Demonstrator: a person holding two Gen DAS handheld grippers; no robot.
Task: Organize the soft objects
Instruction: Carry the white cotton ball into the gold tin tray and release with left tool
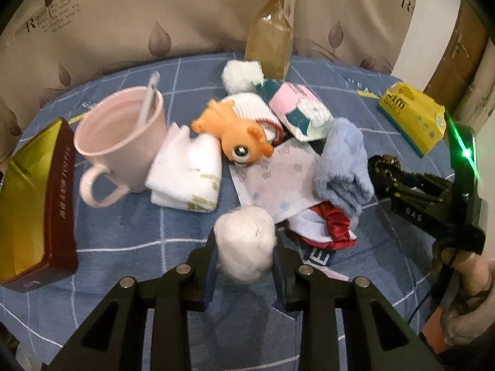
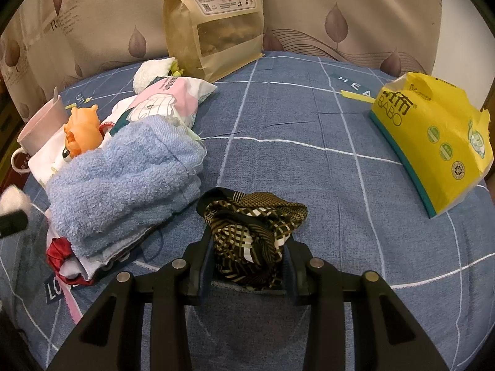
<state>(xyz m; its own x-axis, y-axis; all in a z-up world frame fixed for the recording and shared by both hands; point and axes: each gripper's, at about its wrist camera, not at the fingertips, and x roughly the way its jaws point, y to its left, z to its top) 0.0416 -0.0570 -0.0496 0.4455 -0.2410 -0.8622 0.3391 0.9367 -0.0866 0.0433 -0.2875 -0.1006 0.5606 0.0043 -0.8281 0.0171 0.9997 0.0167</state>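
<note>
White cotton ball (image 1: 244, 244) between left tongs (image 1: 244, 266), patterned scarf (image 2: 252, 241) between right tongs (image 2: 250, 266)

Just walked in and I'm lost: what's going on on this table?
A person is sorting soft things with a pair of tongs in each hand. The left tongs are shut on a white cotton ball, held near the pile. The right tongs grip a brown patterned scarf on the blue tablecloth. The pile holds a blue towel and an orange toy, beside a pink mug.
</note>
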